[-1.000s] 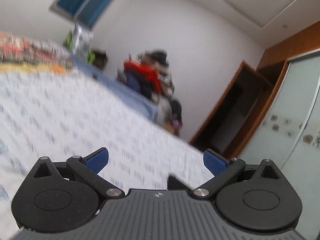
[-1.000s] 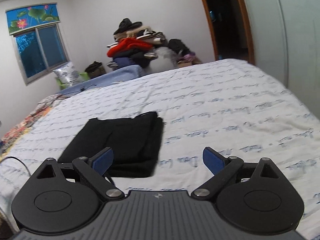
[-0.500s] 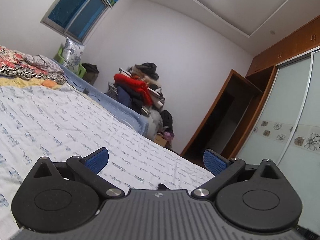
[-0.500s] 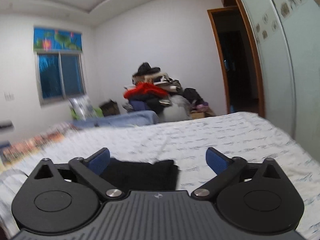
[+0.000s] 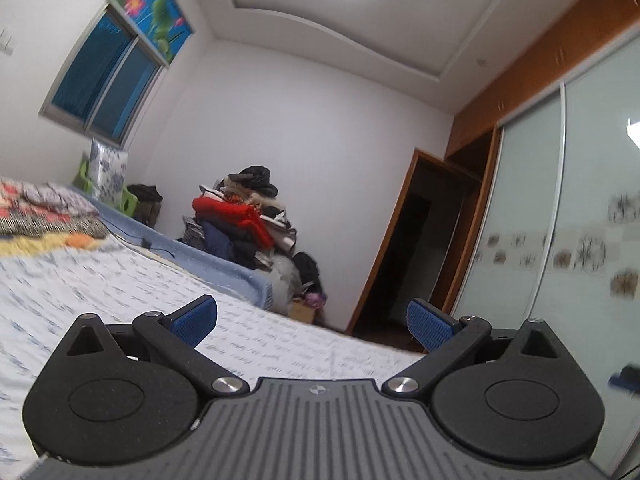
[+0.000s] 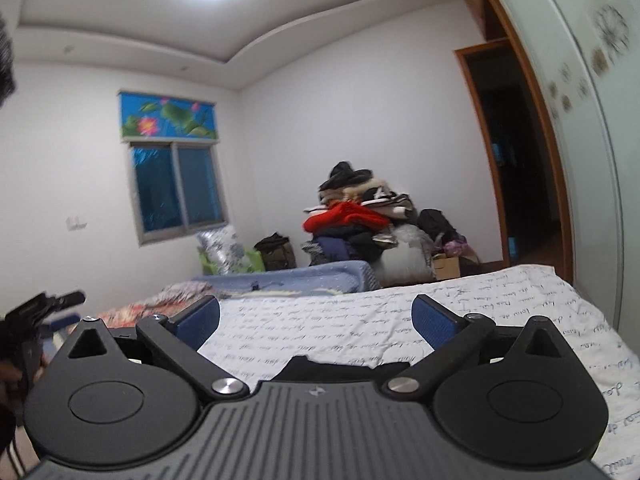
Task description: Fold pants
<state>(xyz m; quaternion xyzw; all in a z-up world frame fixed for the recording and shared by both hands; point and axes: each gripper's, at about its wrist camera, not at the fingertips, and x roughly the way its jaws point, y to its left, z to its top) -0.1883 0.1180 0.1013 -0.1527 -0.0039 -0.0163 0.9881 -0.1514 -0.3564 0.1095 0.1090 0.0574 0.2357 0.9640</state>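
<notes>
black pants: on the white printed bedsheet, only a strip visible just past the right gripper, long axis unclear | right gripper: jaws wide, just finished opening, nothing between | left gripper: jaws wide, empty, level over the bedsheet

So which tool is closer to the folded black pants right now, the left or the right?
Right. The right tool sits open just above the black pants, whose edge peeks out under it. The left tool, also open, shows only bedsheet, no pants.
</notes>
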